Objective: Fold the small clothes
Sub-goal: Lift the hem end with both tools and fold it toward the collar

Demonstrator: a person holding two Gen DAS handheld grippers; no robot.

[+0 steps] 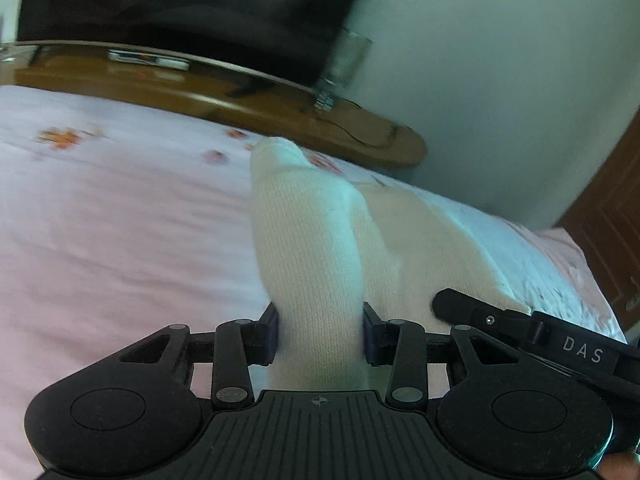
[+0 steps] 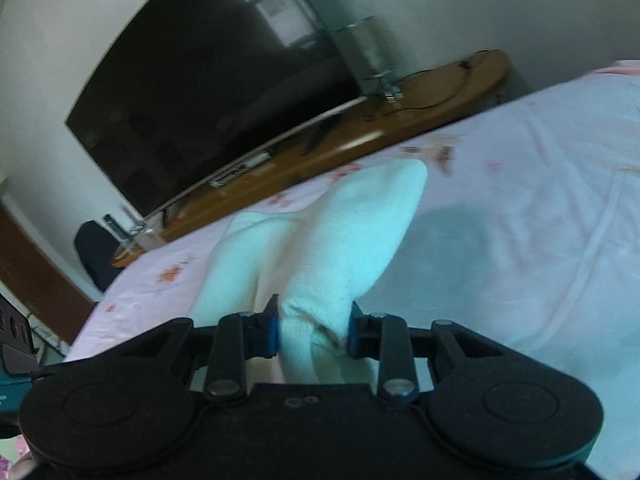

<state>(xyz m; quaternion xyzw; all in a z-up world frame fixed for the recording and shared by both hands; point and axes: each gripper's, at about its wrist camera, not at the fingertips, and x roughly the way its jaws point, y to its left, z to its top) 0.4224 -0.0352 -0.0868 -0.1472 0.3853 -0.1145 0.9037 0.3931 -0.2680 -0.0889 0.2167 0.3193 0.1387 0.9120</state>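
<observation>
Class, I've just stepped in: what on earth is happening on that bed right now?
A person is folding a white sock using two handheld grippers. The left gripper is clamped on one part of it, and the right gripper is clamped on its ribbed cuff end. The sock is bunched between them, over the pink flowered bedsheet. A dark television sits on a wooden stand behind.

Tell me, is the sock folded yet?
Not yet. Done: both grippers have grabbed the white sock. In hand: the left gripper and right gripper each pinch part of it above the pink bedsheet. Left: doubling it over, laying it flat and letting go.
</observation>
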